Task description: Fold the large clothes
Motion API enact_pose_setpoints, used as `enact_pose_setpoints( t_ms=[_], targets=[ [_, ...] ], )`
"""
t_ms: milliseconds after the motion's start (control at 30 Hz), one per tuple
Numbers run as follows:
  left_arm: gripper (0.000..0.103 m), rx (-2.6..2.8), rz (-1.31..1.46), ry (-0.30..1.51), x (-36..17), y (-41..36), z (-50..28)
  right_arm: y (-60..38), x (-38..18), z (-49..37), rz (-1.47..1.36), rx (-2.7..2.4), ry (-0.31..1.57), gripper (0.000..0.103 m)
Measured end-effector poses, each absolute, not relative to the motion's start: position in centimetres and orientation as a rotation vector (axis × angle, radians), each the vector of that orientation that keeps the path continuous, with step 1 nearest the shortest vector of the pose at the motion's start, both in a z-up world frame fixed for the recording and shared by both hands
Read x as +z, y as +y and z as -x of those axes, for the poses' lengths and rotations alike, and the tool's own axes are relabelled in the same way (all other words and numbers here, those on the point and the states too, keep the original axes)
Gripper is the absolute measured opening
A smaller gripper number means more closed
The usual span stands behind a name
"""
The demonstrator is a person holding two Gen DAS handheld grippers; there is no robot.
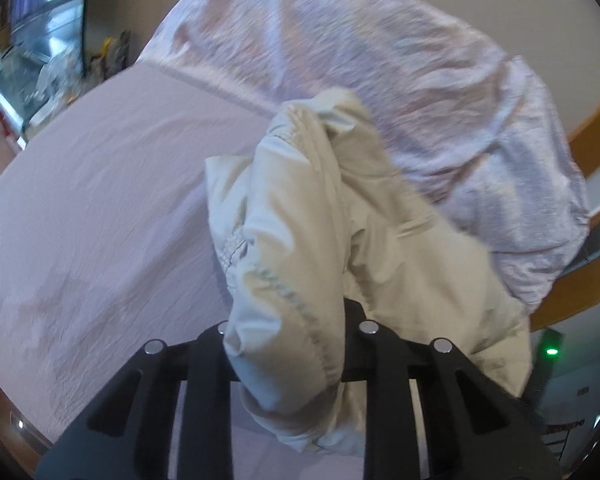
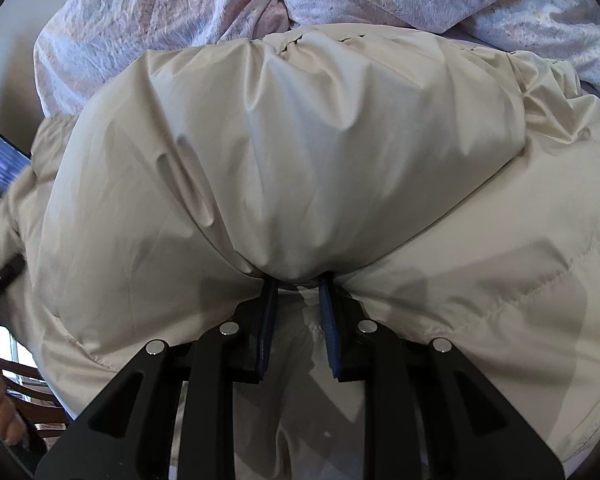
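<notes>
Right now your right hand-held gripper (image 2: 298, 286) has its blue pads (image 2: 269, 328) set narrow, and a puffy fold of the beige padded jacket (image 2: 292, 152) bulges just beyond the tips; whether the pads truly pinch the fabric is hidden under that bulge, so you cannot tell. Your left hand-held gripper (image 1: 296, 344) has a bunched, gathered part of the jacket (image 1: 300, 240) draped over it, covering the fingertips; it looks to be holding that bunch, though the grip itself is out of sight.

Ahead of the right gripper the jacket spreads wide to both sides, its long axis seemingly running left to right across the view. Ahead of the left gripper the bunch stretches away from you. Beyond it lie the rumpled lilac duvet (image 1: 380, 60) and, to the left, the smooth pink bed sheet (image 1: 100, 180).

What could go wrong: the slick, puffy shell may slip out of a shallow pinch, and the padding may spring a fold back open. Pulling unevenly with your two hands could skew the fold or drag the duvet along.
</notes>
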State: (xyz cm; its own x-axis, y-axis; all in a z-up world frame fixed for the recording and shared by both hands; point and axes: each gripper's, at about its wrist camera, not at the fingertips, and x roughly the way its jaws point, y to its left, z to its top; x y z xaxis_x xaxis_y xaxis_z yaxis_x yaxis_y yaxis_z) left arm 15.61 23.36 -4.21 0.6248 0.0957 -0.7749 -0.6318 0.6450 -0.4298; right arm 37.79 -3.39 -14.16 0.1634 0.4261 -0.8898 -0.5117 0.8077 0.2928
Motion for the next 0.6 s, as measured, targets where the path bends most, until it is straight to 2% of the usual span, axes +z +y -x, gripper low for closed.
enact_pose_setpoints(
  t_ms=[267, 600],
  targets=[
    [0.023, 0.285, 0.654, 0.682, 2.8, 17.6, -18.5, -3.7, -14.1, -37.7, 0.076, 0.688, 1.227, 0.022],
    [0.023, 0.129, 0.495, 0.689, 6.0, 8.8, -22.8, -6.0, -13.7, -38.7, 0.024, 0.726, 1.243, 0.022]
  ],
)
